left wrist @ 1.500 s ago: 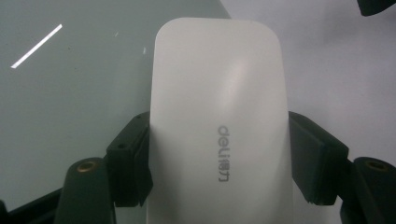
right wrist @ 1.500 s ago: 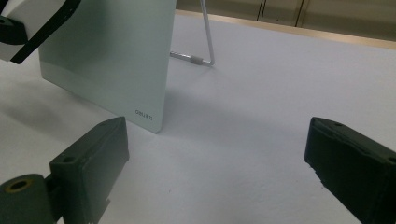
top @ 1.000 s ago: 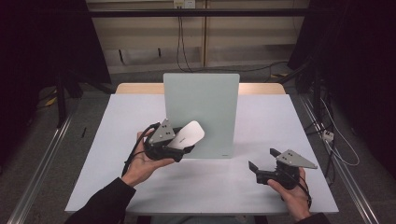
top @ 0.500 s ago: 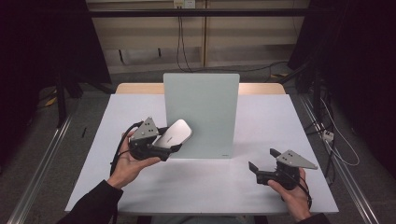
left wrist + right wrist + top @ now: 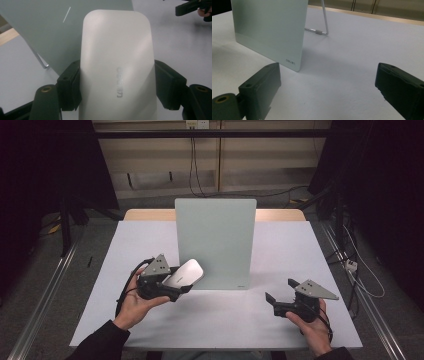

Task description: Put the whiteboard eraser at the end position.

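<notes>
Since the earlier frames, left gripper (image 5: 186,287) with the white mouse (image 5: 184,272) had shifted left and a little toward the person, away from the board's (image 5: 215,240) face; now only the mouse's far end overlapped the board's lower left corner in the high view. Right gripper (image 5: 270,301) kept its place near the table's (image 5: 280,320) front right. Board did not move.

Counts: two grippers, one per hand; one mouse; one pale green board, upright on a wire stand (image 5: 325,21) at mid-table; one white-topped table.

Left gripper: jaws clamped on the mouse's two long sides, pads (image 5: 71,86) pressing its flanks, held well apart by the mouse's width. Mouse carried off the table, tilted, its rounded far end pointing toward the board. Faint embossed lettering on its top, unreadable. In the left gripper view the mouse (image 5: 116,65) rose between the jaws, with the board (image 5: 50,30) behind it and the right gripper's black tips (image 5: 190,7) at top right.

Right gripper: jaws wide, nothing between them, bare tabletop (image 5: 352,75) showing in the gap. Held low over the table in the right hand (image 5: 312,330), pointing left toward the board's lower right corner (image 5: 294,62), well apart from it
</notes>
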The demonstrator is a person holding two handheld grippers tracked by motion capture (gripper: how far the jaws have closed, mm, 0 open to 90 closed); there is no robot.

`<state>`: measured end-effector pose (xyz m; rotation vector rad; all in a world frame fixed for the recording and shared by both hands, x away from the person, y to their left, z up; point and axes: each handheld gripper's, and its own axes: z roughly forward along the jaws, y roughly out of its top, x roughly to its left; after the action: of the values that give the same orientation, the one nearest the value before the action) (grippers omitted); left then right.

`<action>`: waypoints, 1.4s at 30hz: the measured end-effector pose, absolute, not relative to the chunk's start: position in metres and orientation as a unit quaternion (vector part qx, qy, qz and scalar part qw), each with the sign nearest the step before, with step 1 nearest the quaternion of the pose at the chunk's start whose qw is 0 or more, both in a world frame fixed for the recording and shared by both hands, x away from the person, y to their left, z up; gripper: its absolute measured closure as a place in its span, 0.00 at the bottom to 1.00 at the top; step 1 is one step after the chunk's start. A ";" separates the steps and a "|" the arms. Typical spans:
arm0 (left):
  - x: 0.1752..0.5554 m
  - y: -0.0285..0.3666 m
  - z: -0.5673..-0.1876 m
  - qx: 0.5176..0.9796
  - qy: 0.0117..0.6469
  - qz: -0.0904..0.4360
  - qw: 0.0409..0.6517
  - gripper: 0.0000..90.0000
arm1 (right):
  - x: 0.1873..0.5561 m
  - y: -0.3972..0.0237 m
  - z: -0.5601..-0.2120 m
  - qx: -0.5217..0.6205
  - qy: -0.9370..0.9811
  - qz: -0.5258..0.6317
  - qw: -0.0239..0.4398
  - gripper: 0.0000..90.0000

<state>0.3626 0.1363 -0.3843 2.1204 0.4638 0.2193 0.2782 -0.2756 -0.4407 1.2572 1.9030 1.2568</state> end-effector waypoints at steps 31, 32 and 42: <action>0.352 0.065 -0.422 0.933 0.117 0.017 0.339 0.35 | 0.276 -0.275 -0.441 0.459 0.709 0.465 0.267 0.07; 0.352 0.062 -0.425 0.935 0.115 0.017 0.335 0.35 | 0.276 -0.275 -0.441 0.459 0.709 0.465 0.266 0.07; 0.351 0.040 -0.438 0.944 0.094 0.017 0.317 0.35 | 0.276 -0.275 -0.441 0.457 0.709 0.466 0.266 0.07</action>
<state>0.3513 0.0401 -0.4378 2.4844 0.2487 0.0450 0.2759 -0.2753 -0.4408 1.2350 1.9158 1.2586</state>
